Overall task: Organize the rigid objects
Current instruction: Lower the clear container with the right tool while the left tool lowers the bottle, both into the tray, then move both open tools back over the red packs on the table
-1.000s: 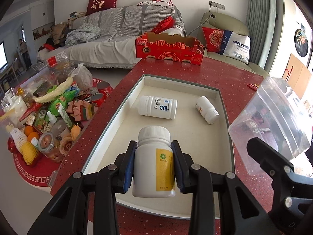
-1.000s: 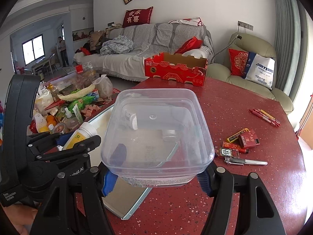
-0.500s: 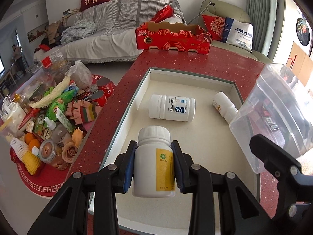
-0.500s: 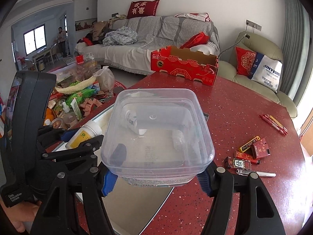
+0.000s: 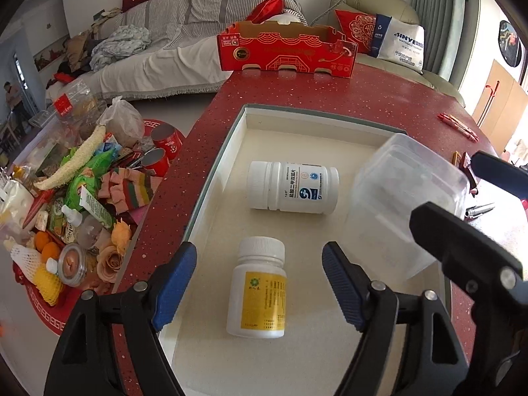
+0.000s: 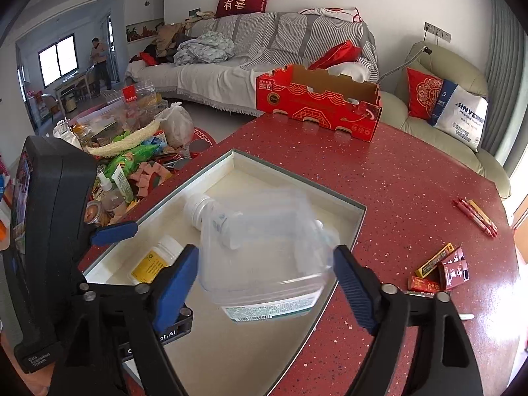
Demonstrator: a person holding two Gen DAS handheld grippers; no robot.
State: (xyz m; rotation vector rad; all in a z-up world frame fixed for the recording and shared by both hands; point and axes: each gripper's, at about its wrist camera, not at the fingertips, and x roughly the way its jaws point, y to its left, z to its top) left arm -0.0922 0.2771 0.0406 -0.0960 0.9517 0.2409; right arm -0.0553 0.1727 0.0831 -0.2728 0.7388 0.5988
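Note:
A white pill bottle with a yellow label (image 5: 259, 292) lies in the shallow cream tray (image 5: 231, 138), between the open fingers of my left gripper (image 5: 259, 283). A larger white bottle with a blue logo (image 5: 293, 186) lies on its side further in. A clear plastic container (image 6: 264, 254) sits tilted and blurred between the open fingers of my right gripper (image 6: 265, 280), over the tray's right part; it also shows in the left wrist view (image 5: 406, 204). The yellow-label bottle (image 6: 155, 259) and the tray (image 6: 358, 217) also show in the right wrist view.
A red cardboard box (image 5: 287, 51) stands at the far end of the red table (image 5: 379, 99). Pens (image 6: 477, 216) and small red packets (image 6: 442, 270) lie on the table at right. A pile of groceries (image 5: 76, 194) lies on the floor at left.
My left gripper opened and the yellow-label bottle now lies in the tray. My right gripper opened and the clear container dropped and tilted between its fingers.

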